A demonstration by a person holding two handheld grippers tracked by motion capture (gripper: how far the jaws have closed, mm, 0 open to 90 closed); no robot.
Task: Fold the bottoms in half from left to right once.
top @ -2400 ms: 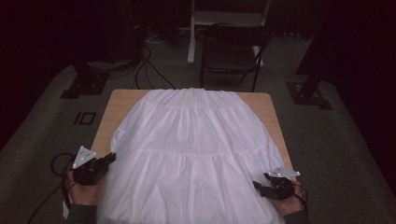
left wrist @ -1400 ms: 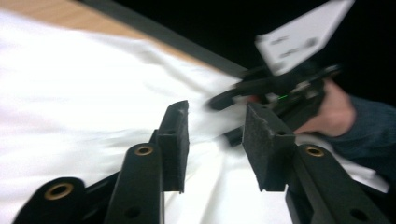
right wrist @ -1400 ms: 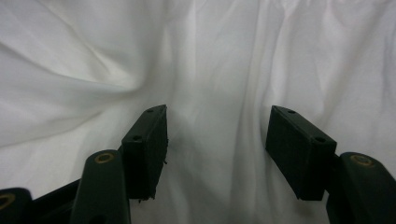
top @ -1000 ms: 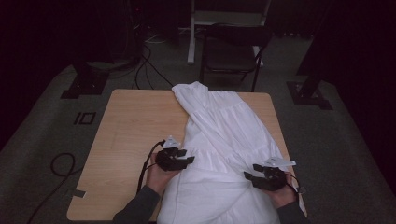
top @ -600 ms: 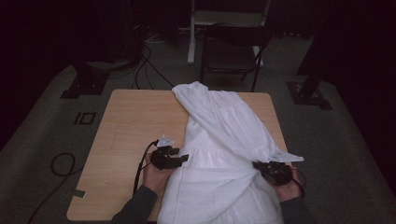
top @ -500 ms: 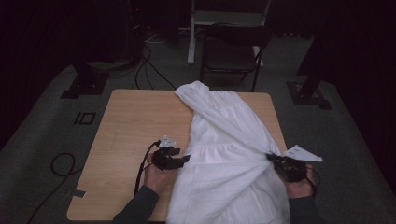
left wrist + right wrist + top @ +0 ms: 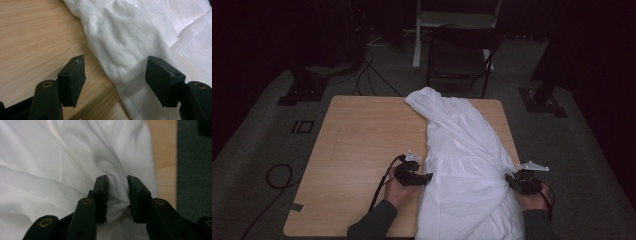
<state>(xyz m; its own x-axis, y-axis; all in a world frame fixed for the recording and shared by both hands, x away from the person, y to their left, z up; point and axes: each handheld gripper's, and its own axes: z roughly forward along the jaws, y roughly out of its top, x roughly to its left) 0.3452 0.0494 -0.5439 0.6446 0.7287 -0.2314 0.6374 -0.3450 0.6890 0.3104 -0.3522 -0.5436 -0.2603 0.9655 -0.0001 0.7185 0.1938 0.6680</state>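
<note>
A white garment (image 7: 462,150) lies folded lengthwise over the right half of the wooden table (image 7: 362,135). My left gripper (image 7: 427,178) rests at its left fold, pointing right. In the left gripper view this gripper (image 7: 116,72) is open. Its jaws have just been opening, and the garment's edge (image 7: 125,45) lies between the pads without touching them. My right gripper (image 7: 511,179) sits at the garment's right edge, near the table's side. In the right gripper view its jaws (image 7: 117,192) have just been opening slightly, but bunched cloth (image 7: 50,157) still fills the narrow gap against both pads.
A dark chair (image 7: 459,55) stands behind the table's far edge. Cables (image 7: 277,175) trail over the grey carpet at the left. Bare wood (image 7: 37,37) spreads left of the garment. The table's right edge (image 7: 163,152) and the carpet (image 7: 195,170) are close to my right gripper.
The spread garment has been folded over to the right. In the last second my right gripper slid right to the table's edge. My left gripper shifted slightly right and its jaws widened.
</note>
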